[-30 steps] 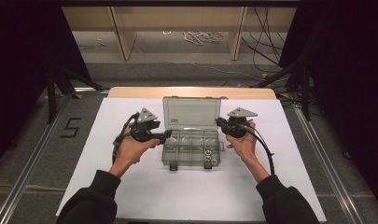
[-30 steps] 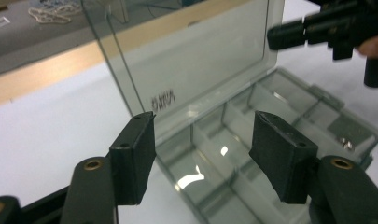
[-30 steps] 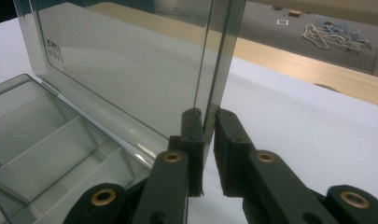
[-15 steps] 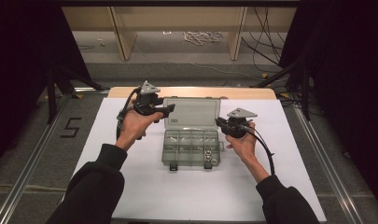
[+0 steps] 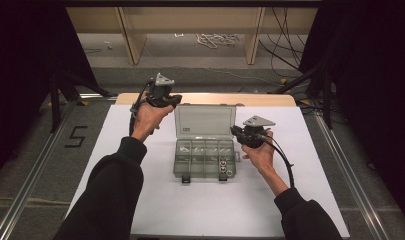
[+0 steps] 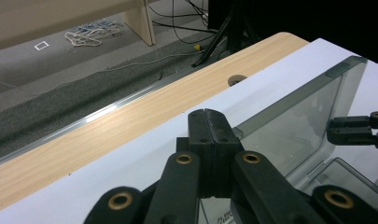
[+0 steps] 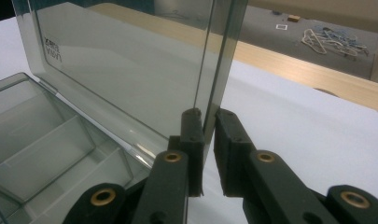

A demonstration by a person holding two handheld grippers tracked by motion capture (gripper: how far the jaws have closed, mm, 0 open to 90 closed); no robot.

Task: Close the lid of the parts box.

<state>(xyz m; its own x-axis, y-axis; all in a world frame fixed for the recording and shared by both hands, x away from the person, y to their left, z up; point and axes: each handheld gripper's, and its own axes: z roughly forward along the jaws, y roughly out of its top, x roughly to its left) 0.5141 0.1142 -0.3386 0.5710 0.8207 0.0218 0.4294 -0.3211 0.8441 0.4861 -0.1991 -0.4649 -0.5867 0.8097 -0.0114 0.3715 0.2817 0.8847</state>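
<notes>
**Ana:** High view first: where is the organiser box sitting?

**Ben:** It is lying mid-table on the white sheet, with its clear lid standing up at the far side. Small metal parts are showing in its front right compartments.

**Ana:** What is the right gripper doing?

**Ben:** It is pinching the lid's right edge; the right gripper view is showing the clear panel caught between the two black jaws.

**Ana:** And the left gripper?

**Ben:** It is hovering off the lid's far left corner. Its jaws have just been closing and are now pressing together with nothing between them, as the left gripper view is showing.
</notes>
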